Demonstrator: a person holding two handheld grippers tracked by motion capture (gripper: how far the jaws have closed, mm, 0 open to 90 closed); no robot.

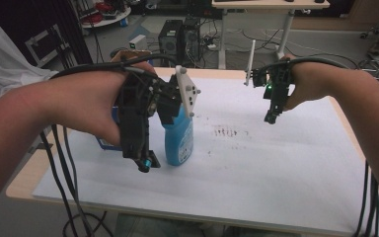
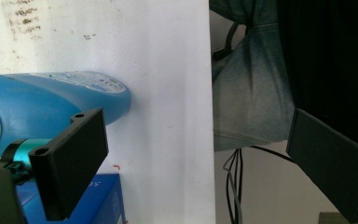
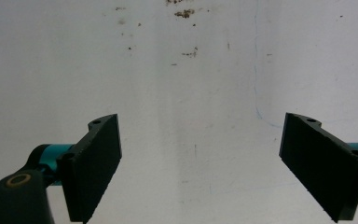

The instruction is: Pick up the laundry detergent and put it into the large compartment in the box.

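The left gripper hangs with fingers spread wide just beside the upright blue bottle on the white bench, a blue box behind; the right gripper hovers well apart, fingers wide.

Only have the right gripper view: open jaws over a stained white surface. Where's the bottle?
Observer: The blue bottle stands upright on the left half of the table, at the left gripper.
Operator: Left holding it?
Observer: No. Its jaws are wide open, and the bottle sits by one jaw, unclamped.
Operator: Anything else nearby?
Observer: A blue box beside the bottle, partly hidden by that gripper.
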